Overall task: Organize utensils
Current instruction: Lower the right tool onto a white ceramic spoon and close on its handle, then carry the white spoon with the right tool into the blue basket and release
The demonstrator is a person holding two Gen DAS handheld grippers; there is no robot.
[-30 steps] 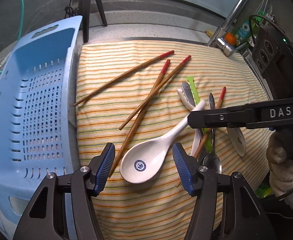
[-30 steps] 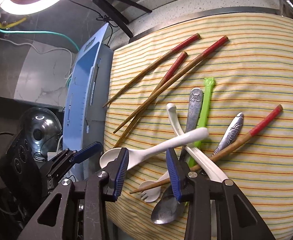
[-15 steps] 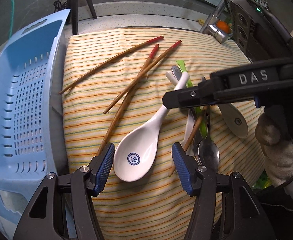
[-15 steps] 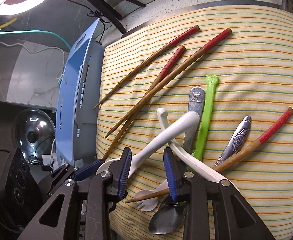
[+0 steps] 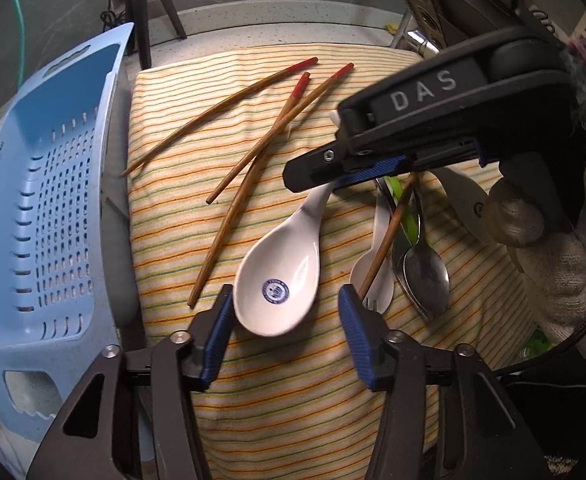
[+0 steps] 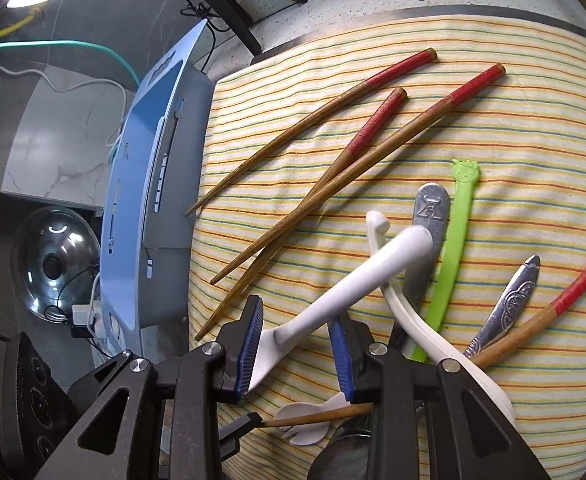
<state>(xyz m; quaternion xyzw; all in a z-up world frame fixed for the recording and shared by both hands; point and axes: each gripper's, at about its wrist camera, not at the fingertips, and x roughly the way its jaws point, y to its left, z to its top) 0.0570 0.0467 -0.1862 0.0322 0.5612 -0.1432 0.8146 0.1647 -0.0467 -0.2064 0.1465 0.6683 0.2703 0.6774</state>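
Closing: left gripper [image 5: 285, 312] jaws around spoon [image 5: 279, 276] bowl, not gripping.
Right gripper [image 6: 297, 344]: pinching spoon handle.
Spoon: on cloth [image 5: 293, 400], beside basket [image 5: 49, 220].

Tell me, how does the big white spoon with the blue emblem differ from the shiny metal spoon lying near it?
The white spoon is thick, pale ceramic with a blue emblem in its deep bowl; the metal spoon is thin, grey and reflective. The white spoon's handle sits between the pads of the right gripper, and its bowl sits between the closing jaws of the left gripper; the metal spoon lies untouched among other utensils. Both are on the striped cloth.
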